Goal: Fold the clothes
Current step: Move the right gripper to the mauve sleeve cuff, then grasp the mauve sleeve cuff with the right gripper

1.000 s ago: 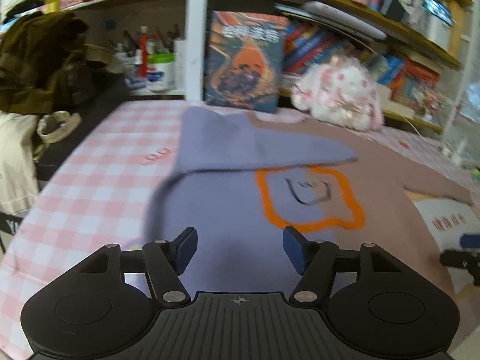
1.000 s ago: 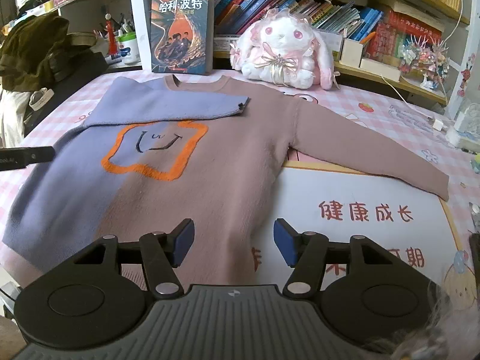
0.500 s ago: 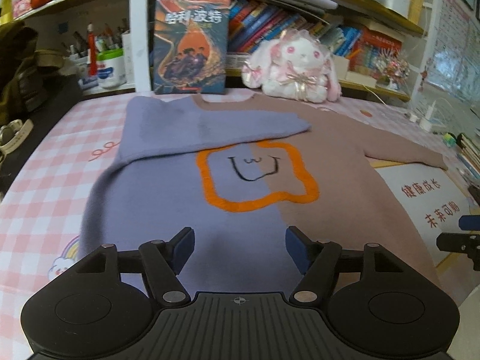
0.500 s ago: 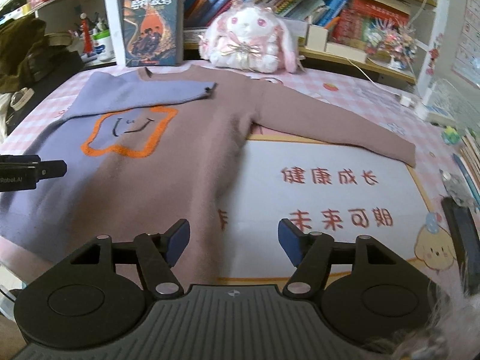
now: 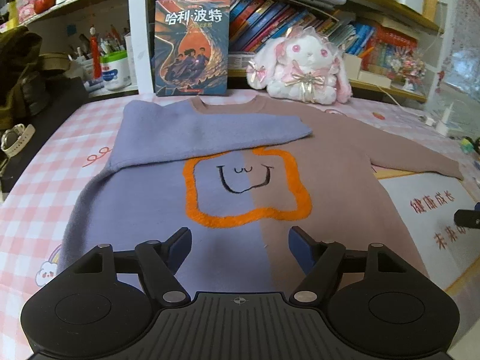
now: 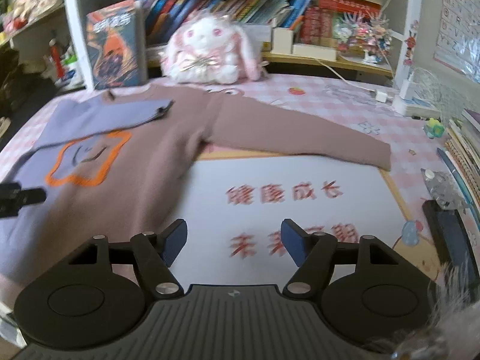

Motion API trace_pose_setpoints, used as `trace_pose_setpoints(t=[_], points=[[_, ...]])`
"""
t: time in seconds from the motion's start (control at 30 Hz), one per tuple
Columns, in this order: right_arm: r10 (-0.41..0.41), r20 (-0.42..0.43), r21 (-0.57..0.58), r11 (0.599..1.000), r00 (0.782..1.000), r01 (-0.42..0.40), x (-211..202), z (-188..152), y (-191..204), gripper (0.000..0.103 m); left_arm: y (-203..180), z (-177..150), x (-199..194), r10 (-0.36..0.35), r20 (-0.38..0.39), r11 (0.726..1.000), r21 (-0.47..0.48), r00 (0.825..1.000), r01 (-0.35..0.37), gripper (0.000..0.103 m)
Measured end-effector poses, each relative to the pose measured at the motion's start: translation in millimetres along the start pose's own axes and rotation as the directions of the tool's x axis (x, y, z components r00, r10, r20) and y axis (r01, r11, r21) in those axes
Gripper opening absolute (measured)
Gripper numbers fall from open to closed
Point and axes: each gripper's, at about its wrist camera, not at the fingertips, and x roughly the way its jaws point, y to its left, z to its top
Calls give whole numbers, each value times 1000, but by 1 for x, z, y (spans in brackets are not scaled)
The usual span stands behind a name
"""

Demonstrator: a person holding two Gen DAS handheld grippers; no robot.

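Above sweater (image 5: 240,240) hem, left hand-held gripper (image 5: 240,241) (jaws apart)

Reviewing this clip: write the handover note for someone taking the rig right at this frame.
Left gripper: open, empty, hovering over the sweater's lower front.
Right gripper: open, empty, over the white poster right of the sweater.
Sweater lies flat, face up, on the pink checked cloth.
Done: purple sleeve folded across the chest.
Left: brown sleeve is stretched out sideways, unfolded; fold it in, then fold the body.
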Motion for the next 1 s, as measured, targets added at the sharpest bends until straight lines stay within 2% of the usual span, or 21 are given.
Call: trace_pose_setpoints(t=[0.17, 0.3, 0.57, 0.7, 0.77, 1.0], points=[[3, -7, 11, 1000, 1000, -3, 24, 18, -44, 67, -28, 8, 3, 61, -4, 998, -30, 998, -62, 74], [-26, -1, 20, 999, 1000, 26, 43, 38, -87, 67, -54, 8, 7, 111, -15, 992, -59, 994, -111, 74], [-49, -32, 45, 998, 998, 51, 85, 65, -164, 73, -88, -5, 11, 207, -71, 968, -129, 976, -214, 74], [-47, -50, 63, 997, 998, 50, 100, 74, -187, 76, -94, -10, 7, 247, -96, 953, -154, 964, -259, 76], [-47, -63, 78, 996, 997, 51, 107, 78, -198, 76, -98, -11, 5, 265, -104, 947, -158, 959, -279, 79], [-5, -122, 150, 988, 993, 23, 130, 82, -217, 74, -109, -13, -1, 296, -112, 938, -151, 949, -311, 80]])
